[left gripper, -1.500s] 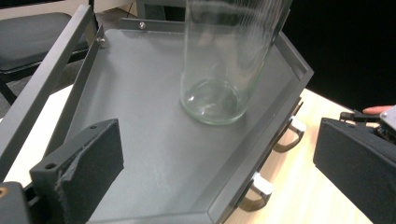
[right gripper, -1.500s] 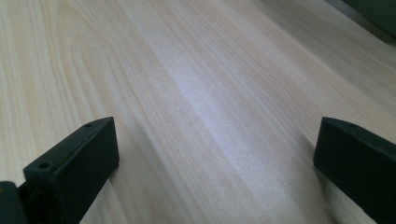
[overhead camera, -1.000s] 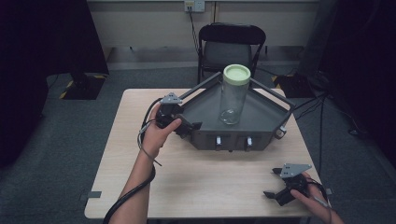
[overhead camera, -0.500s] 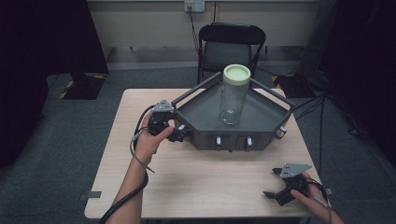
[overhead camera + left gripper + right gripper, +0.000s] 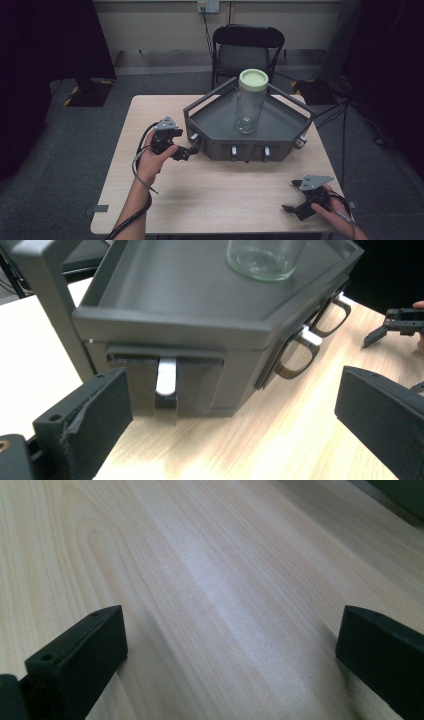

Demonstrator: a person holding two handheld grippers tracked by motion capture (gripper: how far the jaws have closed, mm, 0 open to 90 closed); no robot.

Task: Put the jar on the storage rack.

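Note:
A dark grey angular tray stand (image 5: 220, 120) sits at the back middle of the wooden table, with small drawers in its front faces. A clear glass jar (image 5: 250, 102) with a pale green lid (image 5: 253, 79) stands upright on the tray. My left gripper (image 5: 186, 152) is open just left of the stand. In the left gripper view its jaws flank the left drawer's white-topped handle (image 5: 166, 385) without touching it, and the jar's base (image 5: 262, 260) is above. My right gripper (image 5: 291, 207) rests open near the table's front right corner, over bare wood.
Two more drawer handles (image 5: 295, 352) line the stand's front faces. A black folding chair (image 5: 247, 50) stands behind the table. Cables trail from both grippers. Bare tabletop (image 5: 225, 190) spreads between the two grippers.
My left gripper has drawn back from the stand's left side, down and toward the table's front. The right gripper has stayed put.

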